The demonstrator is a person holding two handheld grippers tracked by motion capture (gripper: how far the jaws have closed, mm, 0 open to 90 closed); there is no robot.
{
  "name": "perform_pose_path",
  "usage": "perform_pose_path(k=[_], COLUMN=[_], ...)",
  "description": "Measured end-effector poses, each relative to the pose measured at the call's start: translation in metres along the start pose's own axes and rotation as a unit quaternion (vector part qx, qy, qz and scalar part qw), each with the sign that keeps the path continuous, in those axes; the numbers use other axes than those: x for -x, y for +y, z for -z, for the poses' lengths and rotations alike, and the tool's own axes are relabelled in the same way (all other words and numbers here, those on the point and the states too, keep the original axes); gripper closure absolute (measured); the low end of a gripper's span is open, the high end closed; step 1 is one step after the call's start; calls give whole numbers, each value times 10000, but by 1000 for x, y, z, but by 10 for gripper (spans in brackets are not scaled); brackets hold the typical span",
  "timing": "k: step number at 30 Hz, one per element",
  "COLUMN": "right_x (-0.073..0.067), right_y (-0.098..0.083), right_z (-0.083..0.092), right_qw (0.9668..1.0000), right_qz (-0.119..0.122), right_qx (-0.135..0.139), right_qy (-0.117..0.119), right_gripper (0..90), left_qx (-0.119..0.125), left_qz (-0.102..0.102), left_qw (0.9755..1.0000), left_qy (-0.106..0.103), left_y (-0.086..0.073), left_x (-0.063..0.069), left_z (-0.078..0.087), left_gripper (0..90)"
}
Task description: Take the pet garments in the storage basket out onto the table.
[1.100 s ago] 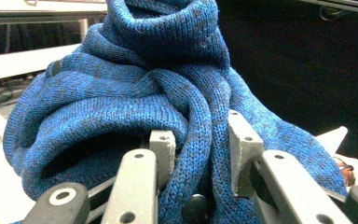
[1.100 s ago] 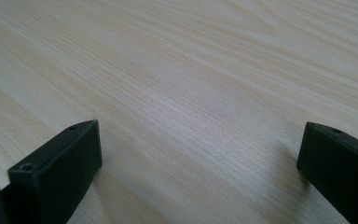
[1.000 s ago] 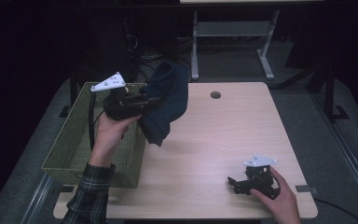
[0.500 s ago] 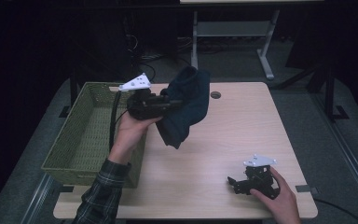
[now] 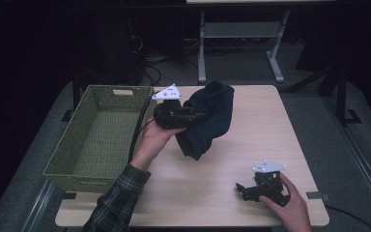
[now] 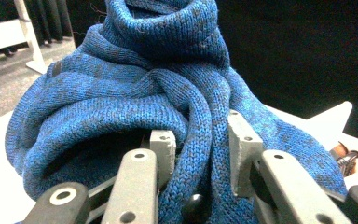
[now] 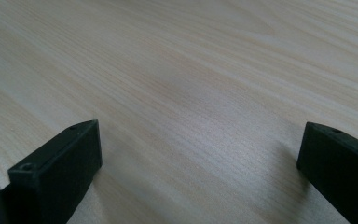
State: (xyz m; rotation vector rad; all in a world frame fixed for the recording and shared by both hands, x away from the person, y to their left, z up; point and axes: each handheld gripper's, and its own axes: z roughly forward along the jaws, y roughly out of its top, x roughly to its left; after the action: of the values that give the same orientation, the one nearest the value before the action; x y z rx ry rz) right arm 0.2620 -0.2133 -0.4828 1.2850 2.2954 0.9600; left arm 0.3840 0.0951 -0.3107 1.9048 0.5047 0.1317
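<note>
Basket (image 5: 96, 140) on table (image 5: 251, 145) left; scarf (image 5: 207, 121) right of basket.

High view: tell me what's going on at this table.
A person holds a gripper in each hand. The left gripper is shut on a blue knit scarf, holding it above the table just right of the green basket. The right gripper rests open on the table near its front right corner, with nothing between its jaws.

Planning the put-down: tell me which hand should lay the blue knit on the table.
Left. Its tongs are already clamped on the blue knit above the table; the right tongs rest open near the front edge.
</note>
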Motion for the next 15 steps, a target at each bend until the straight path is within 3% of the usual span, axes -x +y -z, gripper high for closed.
perform_pose_path(k=[3,15], right_x=[0,0], right_y=[0,0], right_z=[0,0], right_qw=[10000,10000], right_qz=[0,9], right_qx=[-1,1], right_qy=[0,2], right_gripper=[0,0], left_qx=[-40,-604], left_qz=[-32,6], left_qw=[10000,9981], left_qy=[-47,-88], left_y=[-2,-25], left_x=[1,3], left_z=[-10,-61], left_gripper=[680,680])
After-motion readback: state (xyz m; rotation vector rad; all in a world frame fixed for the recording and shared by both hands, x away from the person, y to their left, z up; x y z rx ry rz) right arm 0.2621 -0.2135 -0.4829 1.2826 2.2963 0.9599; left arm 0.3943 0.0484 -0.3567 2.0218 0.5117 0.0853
